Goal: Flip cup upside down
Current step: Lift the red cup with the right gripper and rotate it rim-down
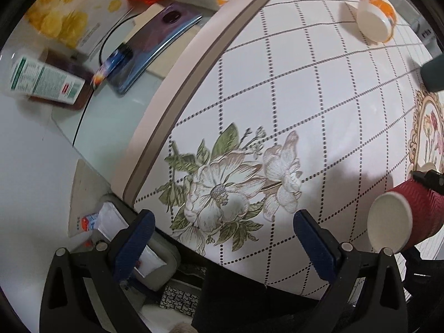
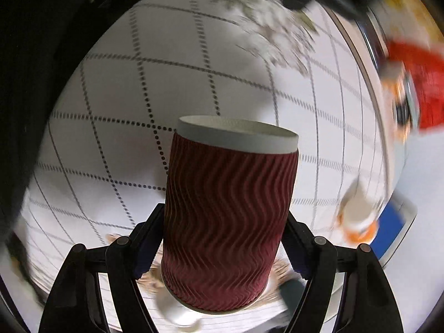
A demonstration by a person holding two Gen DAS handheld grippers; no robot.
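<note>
A dark red ribbed paper cup (image 2: 227, 216) with a white base sits between the fingers of my right gripper (image 2: 222, 247), which is shut on it and holds it above the white flowered tablecloth (image 2: 116, 127). Its white bottom end points away from the camera. In the left wrist view the same cup (image 1: 408, 216) shows at the right edge, white bottom facing the camera, held by the black right gripper. My left gripper (image 1: 224, 236) is open and empty above the tablecloth's flower print (image 1: 230, 183).
An orange and white cup (image 1: 374, 16) lies on the cloth at the far right. Off the cloth's left edge lie a phone (image 1: 155, 44), a green-and-white box (image 1: 44, 80), a cable and orange items. A grey tray (image 1: 155, 260) sits below the table edge.
</note>
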